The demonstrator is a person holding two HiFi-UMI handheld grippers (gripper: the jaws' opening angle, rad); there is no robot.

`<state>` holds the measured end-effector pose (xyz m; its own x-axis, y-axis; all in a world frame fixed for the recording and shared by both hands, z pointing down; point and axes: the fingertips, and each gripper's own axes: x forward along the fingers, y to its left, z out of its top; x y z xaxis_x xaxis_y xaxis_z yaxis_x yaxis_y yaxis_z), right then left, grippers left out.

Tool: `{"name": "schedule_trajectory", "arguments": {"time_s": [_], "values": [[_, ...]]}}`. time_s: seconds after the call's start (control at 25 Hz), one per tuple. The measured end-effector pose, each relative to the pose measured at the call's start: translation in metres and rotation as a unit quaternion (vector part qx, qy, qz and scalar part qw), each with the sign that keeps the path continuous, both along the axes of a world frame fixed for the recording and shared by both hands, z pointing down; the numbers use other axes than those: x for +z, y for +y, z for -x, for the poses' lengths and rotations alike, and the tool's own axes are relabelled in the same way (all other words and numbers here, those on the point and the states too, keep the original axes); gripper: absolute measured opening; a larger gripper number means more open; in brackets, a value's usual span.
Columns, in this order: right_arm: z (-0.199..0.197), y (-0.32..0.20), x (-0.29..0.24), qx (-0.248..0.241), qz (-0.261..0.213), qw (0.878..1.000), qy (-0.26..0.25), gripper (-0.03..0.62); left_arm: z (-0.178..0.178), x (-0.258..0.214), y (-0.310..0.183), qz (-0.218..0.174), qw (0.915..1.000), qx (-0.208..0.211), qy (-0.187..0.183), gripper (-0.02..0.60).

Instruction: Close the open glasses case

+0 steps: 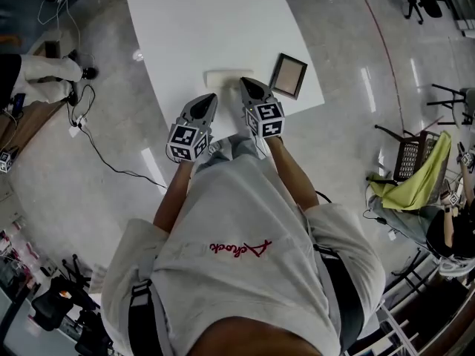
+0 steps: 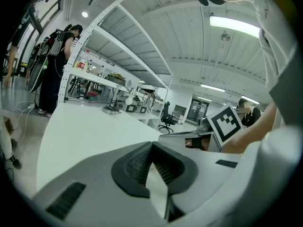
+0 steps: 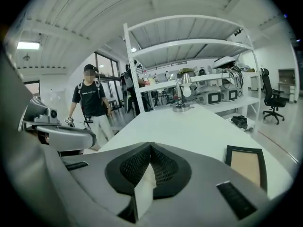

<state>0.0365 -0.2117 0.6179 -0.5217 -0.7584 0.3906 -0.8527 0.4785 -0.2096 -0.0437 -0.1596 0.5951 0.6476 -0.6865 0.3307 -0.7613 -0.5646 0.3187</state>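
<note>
Both claws poised at the glasses case, lid not yet pressed down

The glasses case (image 1: 226,78) lies pale and flat near the front edge of the desk (image 1: 208,21). The left claw (image 1: 211,99) sits just on the person's side of the case's left half and the right claw (image 1: 247,84) at its right end. Each has its jaws pressed together on nothing, likely so the blunt tips can push the lid. A picture frame (image 1: 288,75) lies just right of the case, clear of the work.
</note>
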Motion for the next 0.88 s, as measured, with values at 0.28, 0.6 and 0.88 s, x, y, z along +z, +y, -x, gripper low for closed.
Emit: {"name": "schedule_trajectory", "arguments": {"time_s": [0.28, 0.6, 0.88], "values": [[-0.002, 0.011, -0.016, 0.006, -0.023, 1.000, -0.014, 0.014, -0.001, -0.010, 0.006, -0.017, 0.9998, 0.007, 0.000, 0.025], [-0.002, 0.042, -0.045, 0.017, -0.066, 0.998, -0.009, 0.013, -0.004, -0.027, 0.022, -0.046, 0.9987, 0.022, 0.001, 0.025], [-0.002, 0.090, -0.067, 0.027, -0.101, 0.994, 0.002, 0.014, -0.007, -0.035, 0.056, -0.061, 0.9974, 0.038, 0.004, 0.025]]}}
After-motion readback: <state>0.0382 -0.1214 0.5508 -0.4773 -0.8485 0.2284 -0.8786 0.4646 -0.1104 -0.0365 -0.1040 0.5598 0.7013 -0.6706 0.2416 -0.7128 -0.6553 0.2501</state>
